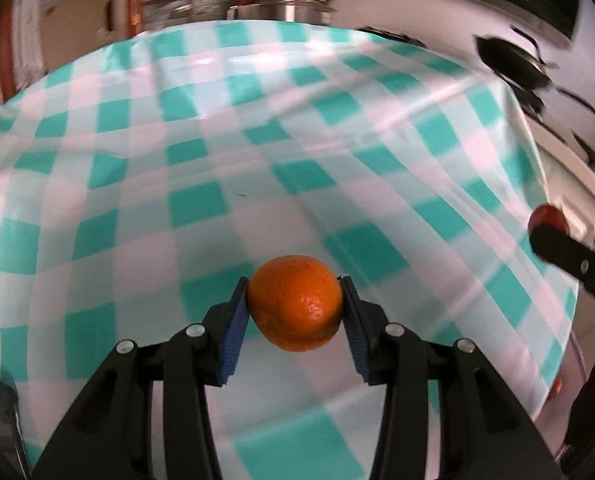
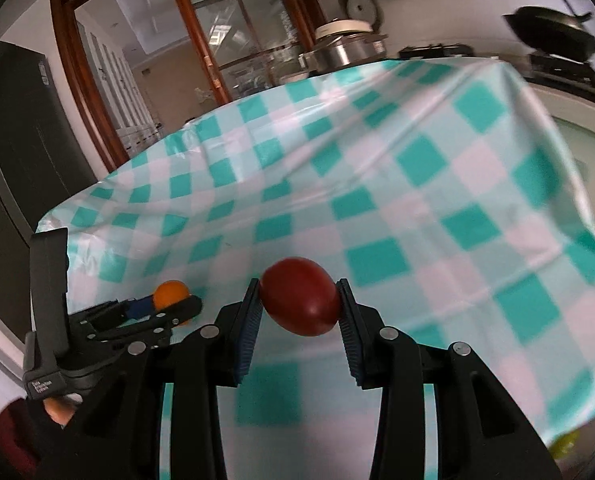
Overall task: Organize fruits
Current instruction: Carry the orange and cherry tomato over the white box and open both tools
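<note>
Left wrist view: the left gripper (image 1: 295, 304) is clamped on an orange (image 1: 296, 302), its blue pads (image 1: 235, 322) pressing the fruit from both sides, so the orange hangs clear above the tablecloth (image 1: 201, 168) with teal and white checks. At the right edge of that view a second black finger shows with a dark red fruit (image 1: 546, 218) at its tip (the other tool, seen from the side).

From the right wrist, the right gripper (image 2: 299, 298) grips a dark red, egg-shaped fruit (image 2: 299, 295) between its ribbed blue pads (image 2: 249, 328), held above the same checked cloth. Down at the left the left gripper's black frame (image 2: 109, 316) appears with the orange at its tip, and a fingertip (image 2: 57, 406) shows beneath it. Beyond the table stand a metal pot with a lid (image 2: 343, 46), a dark pan (image 2: 553, 36) on a stove, and a wooden-framed glass door (image 2: 201, 40). A blurred yellow-green thing (image 2: 563, 442) sits at the lower right edge; I cannot tell what it is.
</note>
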`<act>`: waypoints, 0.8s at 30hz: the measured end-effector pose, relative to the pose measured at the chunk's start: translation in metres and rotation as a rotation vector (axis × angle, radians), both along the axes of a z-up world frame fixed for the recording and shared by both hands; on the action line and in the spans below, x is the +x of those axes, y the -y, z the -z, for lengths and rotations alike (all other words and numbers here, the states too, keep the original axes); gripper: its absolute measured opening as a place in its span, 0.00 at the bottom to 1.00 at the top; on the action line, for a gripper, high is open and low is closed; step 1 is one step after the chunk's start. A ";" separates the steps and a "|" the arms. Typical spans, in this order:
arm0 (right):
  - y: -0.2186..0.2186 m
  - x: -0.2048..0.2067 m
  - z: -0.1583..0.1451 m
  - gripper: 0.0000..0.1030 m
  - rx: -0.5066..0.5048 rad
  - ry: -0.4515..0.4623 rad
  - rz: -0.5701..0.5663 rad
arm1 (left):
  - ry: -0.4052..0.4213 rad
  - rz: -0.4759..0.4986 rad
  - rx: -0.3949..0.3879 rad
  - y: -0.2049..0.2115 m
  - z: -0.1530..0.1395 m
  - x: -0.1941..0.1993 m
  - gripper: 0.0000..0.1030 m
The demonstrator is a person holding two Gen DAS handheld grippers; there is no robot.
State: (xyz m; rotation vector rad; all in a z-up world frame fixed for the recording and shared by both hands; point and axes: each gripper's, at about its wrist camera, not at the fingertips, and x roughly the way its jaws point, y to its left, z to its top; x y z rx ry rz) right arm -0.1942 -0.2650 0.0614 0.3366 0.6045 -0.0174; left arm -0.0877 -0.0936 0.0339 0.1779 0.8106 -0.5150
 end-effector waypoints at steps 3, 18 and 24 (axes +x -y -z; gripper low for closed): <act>0.020 -0.027 0.003 0.37 -0.018 -0.002 0.036 | 0.013 0.062 0.028 0.021 0.001 -0.023 0.44; 0.117 -0.184 0.051 0.37 -0.002 -0.070 0.291 | 0.083 0.376 0.137 0.125 -0.002 -0.126 0.44; 0.147 -0.227 0.076 0.37 -0.019 -0.156 0.360 | 0.105 0.543 0.178 0.165 0.002 -0.179 0.44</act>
